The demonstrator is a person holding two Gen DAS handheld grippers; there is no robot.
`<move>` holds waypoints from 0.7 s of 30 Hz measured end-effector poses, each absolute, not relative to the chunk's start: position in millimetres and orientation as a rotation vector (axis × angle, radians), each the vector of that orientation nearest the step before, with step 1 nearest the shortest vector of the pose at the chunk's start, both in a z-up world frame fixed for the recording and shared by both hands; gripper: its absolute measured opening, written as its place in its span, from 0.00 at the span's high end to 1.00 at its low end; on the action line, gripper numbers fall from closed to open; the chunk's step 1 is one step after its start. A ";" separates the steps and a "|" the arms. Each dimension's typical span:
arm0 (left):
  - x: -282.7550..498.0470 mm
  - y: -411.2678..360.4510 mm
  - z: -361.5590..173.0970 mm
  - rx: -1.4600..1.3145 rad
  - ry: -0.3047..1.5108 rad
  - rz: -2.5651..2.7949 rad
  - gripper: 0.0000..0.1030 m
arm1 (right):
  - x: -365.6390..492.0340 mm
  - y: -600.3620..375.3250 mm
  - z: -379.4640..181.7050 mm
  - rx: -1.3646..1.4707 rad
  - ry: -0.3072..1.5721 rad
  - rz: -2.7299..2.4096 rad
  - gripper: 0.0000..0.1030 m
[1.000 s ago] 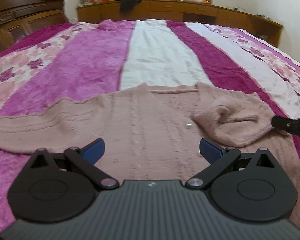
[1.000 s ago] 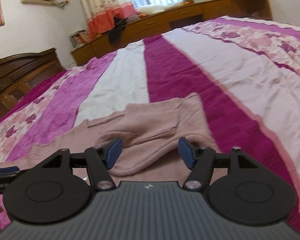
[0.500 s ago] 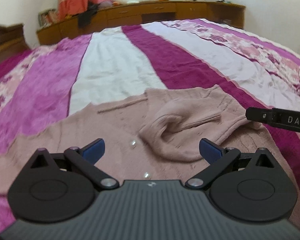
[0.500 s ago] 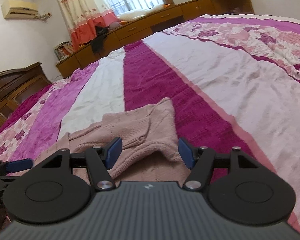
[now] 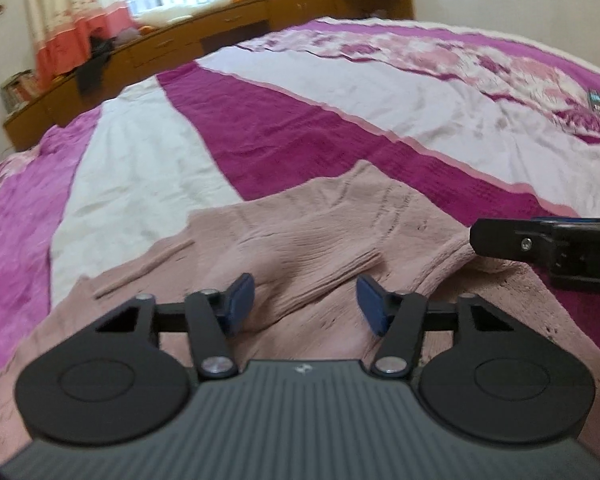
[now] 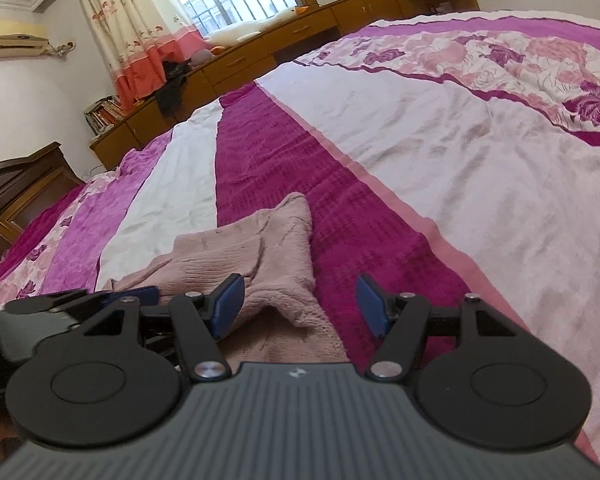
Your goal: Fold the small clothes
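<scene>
Nearest in the left view, the left gripper (image 5: 305,300) hung low over the cardigan (image 5: 284,248) with its fingers wide apart and nothing between them, the blue pads straddling a folded-in sleeve (image 5: 324,270). That spread probably suited a pinch on the sleeve or a pass to flatten it, though which one could not be told. At the right edge, the right gripper (image 5: 548,250) reached in over the garment's side.

In the right view, the right gripper (image 6: 298,300) also stood wide and empty, just above the cardigan's (image 6: 272,264) edge where knit met the magenta stripe; the left gripper (image 6: 96,300) showed at the lower left. Both tools sat close together over the same part of the garment, likely to work one fold in tandem.

The pink cardigan lay flat on the bedspread (image 5: 480,120), its long axis running across the left view. The bunched sleeve ran away from the right camera, towards the far cabinets (image 6: 340,20).
</scene>
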State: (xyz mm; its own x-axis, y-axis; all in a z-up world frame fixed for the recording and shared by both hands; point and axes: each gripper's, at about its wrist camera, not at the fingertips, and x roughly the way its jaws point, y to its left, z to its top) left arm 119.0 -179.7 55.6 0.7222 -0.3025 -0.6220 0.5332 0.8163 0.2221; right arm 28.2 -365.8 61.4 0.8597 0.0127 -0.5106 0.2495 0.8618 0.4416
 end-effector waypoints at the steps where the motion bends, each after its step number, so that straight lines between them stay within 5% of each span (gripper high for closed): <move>1: 122.7 -183.3 52.8 0.413 0.614 -0.486 0.49 | 28.5 -366.5 60.1 0.526 0.529 -0.131 0.33; 10: 140.0 -209.2 33.1 0.483 0.618 -0.541 0.54 | 31.1 -371.8 49.7 0.556 0.543 -0.140 0.33; 12: 142.0 -211.8 31.6 0.487 0.611 -0.542 0.85 | 31.4 -372.5 48.5 0.563 0.543 -0.140 0.33; 13: 142.5 -212.3 31.9 0.488 0.610 -0.531 0.91 | 31.2 -372.7 48.2 0.564 0.542 -0.139 0.33; 21: 134.1 -185.2 69.6 0.390 0.495 -0.449 0.91 | 31.3 -370.6 47.8 0.561 0.543 -0.135 0.33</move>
